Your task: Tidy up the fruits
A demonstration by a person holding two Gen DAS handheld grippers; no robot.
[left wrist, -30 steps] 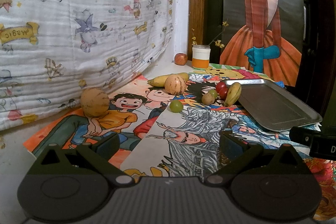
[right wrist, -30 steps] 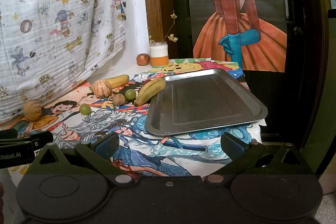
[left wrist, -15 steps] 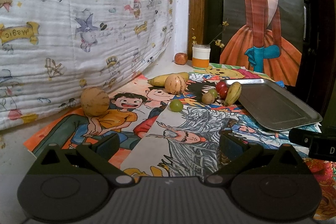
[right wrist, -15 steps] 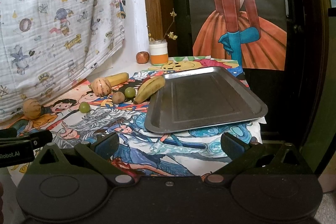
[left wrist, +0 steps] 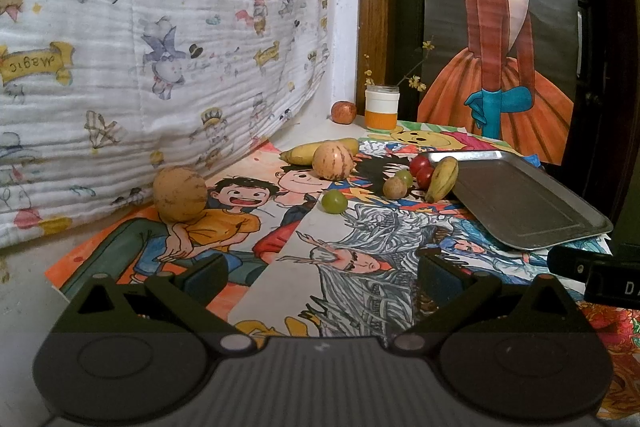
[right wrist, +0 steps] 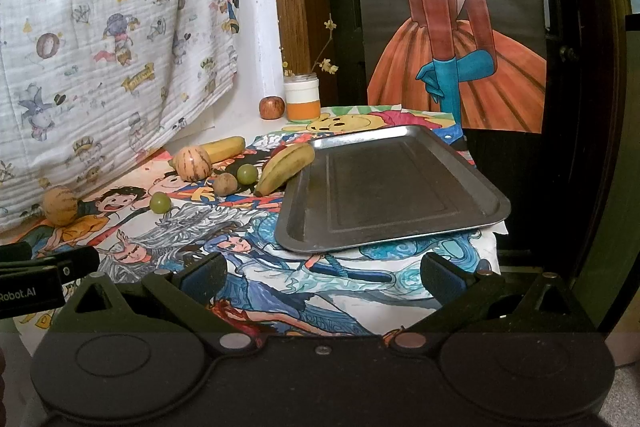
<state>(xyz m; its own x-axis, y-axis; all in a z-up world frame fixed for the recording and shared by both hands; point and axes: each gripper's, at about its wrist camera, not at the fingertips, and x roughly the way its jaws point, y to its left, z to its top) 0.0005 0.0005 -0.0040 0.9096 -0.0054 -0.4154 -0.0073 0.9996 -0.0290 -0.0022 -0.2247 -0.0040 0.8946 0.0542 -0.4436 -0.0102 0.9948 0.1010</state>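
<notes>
An empty metal tray (right wrist: 392, 187) lies at the table's right; it also shows in the left wrist view (left wrist: 520, 203). A banana (right wrist: 286, 167) leans on its left rim. Left of it lie a brown nut-like fruit (right wrist: 225, 183), two green grapes (right wrist: 247, 173) (right wrist: 160, 203), a striped melon (right wrist: 192, 163), a second banana (right wrist: 222, 149) and a tan melon (right wrist: 60, 205) far left. Red fruits (left wrist: 422, 169) show by the banana in the left wrist view. My left gripper (left wrist: 320, 273) and right gripper (right wrist: 322, 273) are open, empty, near the front edge.
An apple (right wrist: 272, 107) and a white-and-orange jar (right wrist: 302, 103) with twigs stand at the back by the wall. A printed cloth (left wrist: 140, 47) hangs along the left. Cartoon posters cover the table. A dark door with a painted poster is behind the tray.
The right gripper has drifted slightly, so the scene sits a little lower and closer in its view. The left view is nearly unchanged. No fruit has moved.
</notes>
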